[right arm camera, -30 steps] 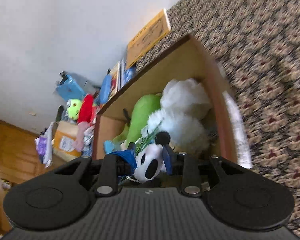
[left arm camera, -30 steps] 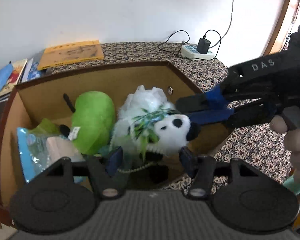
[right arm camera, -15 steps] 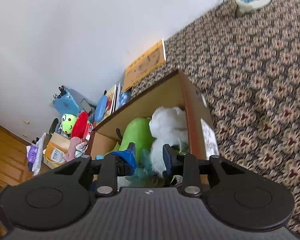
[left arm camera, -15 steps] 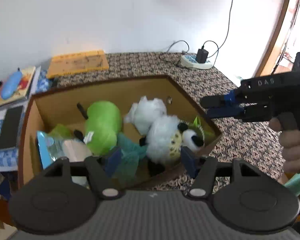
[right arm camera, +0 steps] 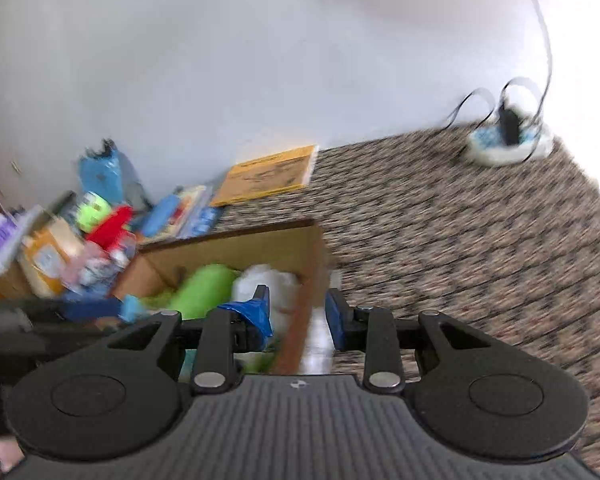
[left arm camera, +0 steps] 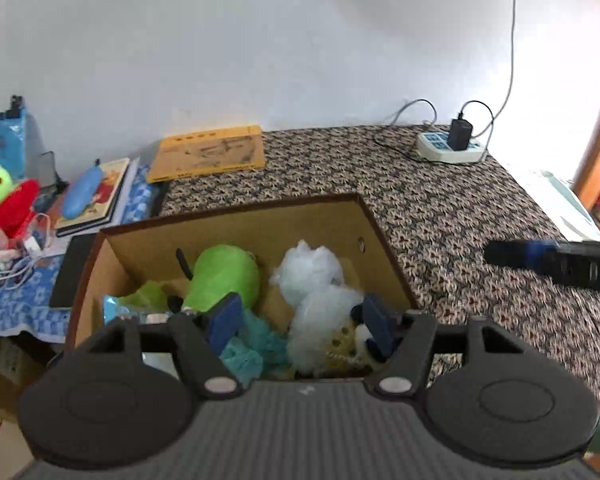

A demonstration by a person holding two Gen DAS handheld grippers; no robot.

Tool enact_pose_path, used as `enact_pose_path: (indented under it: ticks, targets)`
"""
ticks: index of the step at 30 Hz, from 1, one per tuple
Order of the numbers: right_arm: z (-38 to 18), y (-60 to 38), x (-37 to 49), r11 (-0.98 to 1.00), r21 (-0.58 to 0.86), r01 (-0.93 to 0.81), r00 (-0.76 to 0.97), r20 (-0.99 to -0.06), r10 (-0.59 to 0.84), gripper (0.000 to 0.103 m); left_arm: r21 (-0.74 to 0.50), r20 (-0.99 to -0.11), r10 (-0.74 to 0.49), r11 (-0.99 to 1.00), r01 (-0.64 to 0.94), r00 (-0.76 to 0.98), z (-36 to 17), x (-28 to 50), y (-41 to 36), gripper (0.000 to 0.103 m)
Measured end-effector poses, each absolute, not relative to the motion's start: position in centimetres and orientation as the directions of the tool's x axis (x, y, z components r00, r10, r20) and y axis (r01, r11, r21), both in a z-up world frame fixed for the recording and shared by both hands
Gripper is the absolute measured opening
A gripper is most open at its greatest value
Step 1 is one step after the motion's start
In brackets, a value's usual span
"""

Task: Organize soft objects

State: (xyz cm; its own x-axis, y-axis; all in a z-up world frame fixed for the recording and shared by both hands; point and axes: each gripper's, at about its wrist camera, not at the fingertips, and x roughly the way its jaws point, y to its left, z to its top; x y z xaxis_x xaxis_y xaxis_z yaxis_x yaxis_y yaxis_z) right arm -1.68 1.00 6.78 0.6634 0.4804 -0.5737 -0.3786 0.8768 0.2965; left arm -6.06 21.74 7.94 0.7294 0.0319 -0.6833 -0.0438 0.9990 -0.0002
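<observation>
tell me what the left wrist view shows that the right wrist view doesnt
Only the left wrist view: the right gripper reaching in from the right edge, the teal netting low in the box, and the left gripper with its jaws apart, having just opened wider.

Only the right wrist view: a hand at the bottom left corner, heavily blurred.

Both: the cardboard box, the green plush, the white fluffy toy, the yellow booklet and the power strip.

1. Bright, even daylight; the white wall (left arm camera: 260, 40) shows only soft shadows.
2. Strong glare at the far right edge washes out detail.
3. Left wrist view is sharp; right wrist view is motion-smeared, worst on the patterned cloth (right arm camera: 480, 220).
4. Fisheye bending with dark corners.
</observation>
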Motion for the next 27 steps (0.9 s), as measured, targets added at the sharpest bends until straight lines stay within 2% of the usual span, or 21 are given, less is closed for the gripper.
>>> enact_pose_path:
  ticks: [6,12,19,27]
  targets:
    - [6.9,-1.4,-2.5,0.928,0.151,-0.340,0.714,-0.602,0.359,0.014,0.044,-0.706,0.097,0.995,-0.093,0.701,8.4,-4.9,16.5,0.066]
    - [6.3,-4.4,-2.5,0.932,0.184,-0.311,0.683,-0.639,0.354,0.015,0.075,-0.754,0.153,0.986,-0.147,0.638,7.4,-4.0,12.7,0.066]
    - [5.9,-5.2,-3.5,0.926,0.171,-0.335,0.660,-0.659,0.361,0.016,0.113,-0.752,0.232,0.968,-0.225,0.617,7.2,-4.5,11.2,0.066]
    - [5.2,-4.2,-3.1,0.940,0.147,-0.307,0.636,-0.703,0.318,0.017,0.122,-0.776,0.223,0.971,-0.207,0.590,6.8,-5.0,11.9,0.066]
